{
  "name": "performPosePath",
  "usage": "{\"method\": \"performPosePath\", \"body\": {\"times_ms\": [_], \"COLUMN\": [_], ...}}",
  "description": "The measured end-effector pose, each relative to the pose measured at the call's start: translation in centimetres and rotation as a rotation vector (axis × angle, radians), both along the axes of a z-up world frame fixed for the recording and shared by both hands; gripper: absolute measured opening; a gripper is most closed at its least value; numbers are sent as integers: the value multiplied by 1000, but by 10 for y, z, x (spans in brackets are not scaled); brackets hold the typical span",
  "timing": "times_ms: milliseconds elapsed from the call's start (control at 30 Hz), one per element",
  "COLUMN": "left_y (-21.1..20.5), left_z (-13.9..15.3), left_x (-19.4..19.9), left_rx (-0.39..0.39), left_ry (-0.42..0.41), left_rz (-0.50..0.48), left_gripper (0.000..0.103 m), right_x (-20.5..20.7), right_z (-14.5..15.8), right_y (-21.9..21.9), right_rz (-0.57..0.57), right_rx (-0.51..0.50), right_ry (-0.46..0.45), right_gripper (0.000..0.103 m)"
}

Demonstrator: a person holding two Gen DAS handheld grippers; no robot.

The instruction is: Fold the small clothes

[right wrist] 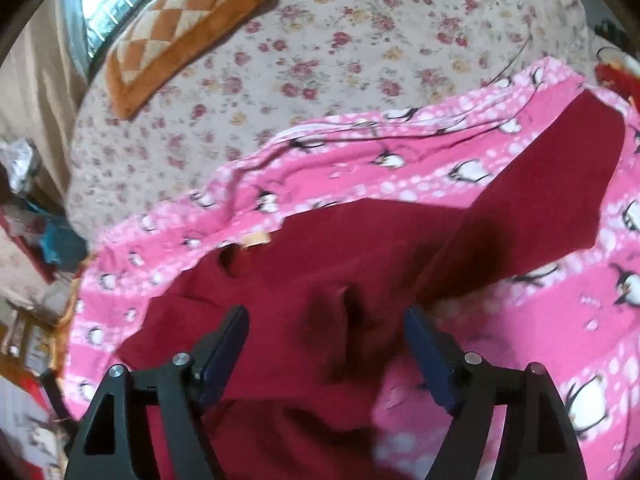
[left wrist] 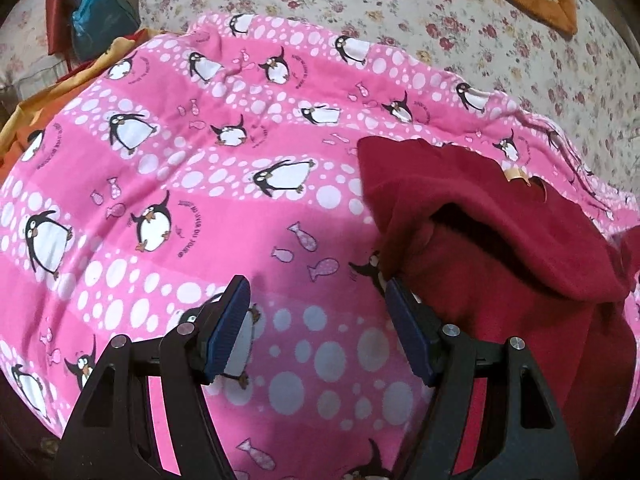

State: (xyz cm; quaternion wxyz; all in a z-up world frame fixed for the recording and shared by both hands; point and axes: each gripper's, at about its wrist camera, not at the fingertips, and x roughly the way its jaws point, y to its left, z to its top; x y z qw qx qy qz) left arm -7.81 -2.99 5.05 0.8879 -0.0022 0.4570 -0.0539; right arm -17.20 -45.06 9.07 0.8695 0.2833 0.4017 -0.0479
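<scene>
Both grippers stand open and hold nothing. Left gripper (left wrist: 318,300) hovers over the pink penguin-print blanket (left wrist: 200,200), with its right finger (left wrist: 404,320) touching or just beside the near edge of the dark red garment (left wrist: 500,248); whether that pad is really in contact I cannot tell. Right gripper (right wrist: 326,334) hangs above the same dark red garment (right wrist: 320,248), its spread fingers on either side of a small raised crease in the cloth.

Lying on the blanket, the garment is partly bunched: in the left wrist view a fold of it stands up and leaves a dark hollow beneath, and a small tan label (left wrist: 516,176) shows at its far edge. In the right wrist view a long strip of the red cloth, probably a sleeve, runs away to the far right across the blanket. Beyond the blanket are the floral bedsheet (right wrist: 320,40) and an orange checked cushion (right wrist: 180,28).

Judging by this, folding has scarcely begun. The chief risk is that a closing gripper pinches the blanket together with the garment, since both are soft and lie flat against each other, and drags the blanket up. Another is catching only one layer of the bunched cloth, which would leave the fold crooked. The right wrist view is also blurred, so the edges are hard to judge
</scene>
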Motion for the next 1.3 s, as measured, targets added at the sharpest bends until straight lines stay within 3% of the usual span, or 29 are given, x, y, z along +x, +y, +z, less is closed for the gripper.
{"method": "performPosePath", "body": {"times_ms": [200, 267, 333, 400, 467, 500, 600, 700, 800, 967, 1000, 1033, 1100, 1200, 1300], "left_y": [4, 2, 2, 0, -2, -3, -7, -8, -7, -8, -10, -13, -22, -38, -55], "left_z": [-11, -10, -9, -10, -12, -13, -15, -16, -15, 4, 9, 14, 18, 19, 0], "left_x": [4, 3, 3, 2, 4, 4, 3, 4, 4, -1, -1, 2, 12, 34, 63], "left_rx": [-20, -7, -5, -4, 4, 12, 40, 48, 39, -59, -80, -102, -126, -143, -98], "left_ry": [38, 35, 31, 28, 31, 31, 25, 24, 27, 5, -4, -8, 4, 23, 102], "left_rz": [21, 19, 17, 14, 15, 15, 11, 8, 12, -41, -56, -74, -97, -116, -122], "left_gripper": [71, 71, 71, 71, 71, 71, 71, 71, 71, 71, 71, 71, 71, 71, 71], "right_x": [21, 33, 48, 49, 44, 40, 30, 27, 35, 63, 58, 54, 47, 51, 48], "right_z": [-16, -28, -46, -50, -39, -30, -3, 20, 23, -22, -22, -19, -9, 1, 11], "right_y": [18, 20, 22, 21, 25, 26, 23, 16, 2, -27, -28, -27, -21, 1, 12], "right_rz": [45, 71, 104, 128, 144, 150, 141, 91, 15, 40, 37, 28, 15, 86, 111], "right_rx": [-120, -177, -227, -200, -269, -295, -324, -414, -519, -331, -301, -291, -272, -250, -223], "right_ry": [66, 81, 158, 155, 117, 90, 15, -43, -27, 170, 147, 123, 73, 52, 16], "right_gripper": [77, 71, 37, 26, 8, 5, 5, 5, 5, 9, 18, 36, 50, 50, 50]}}
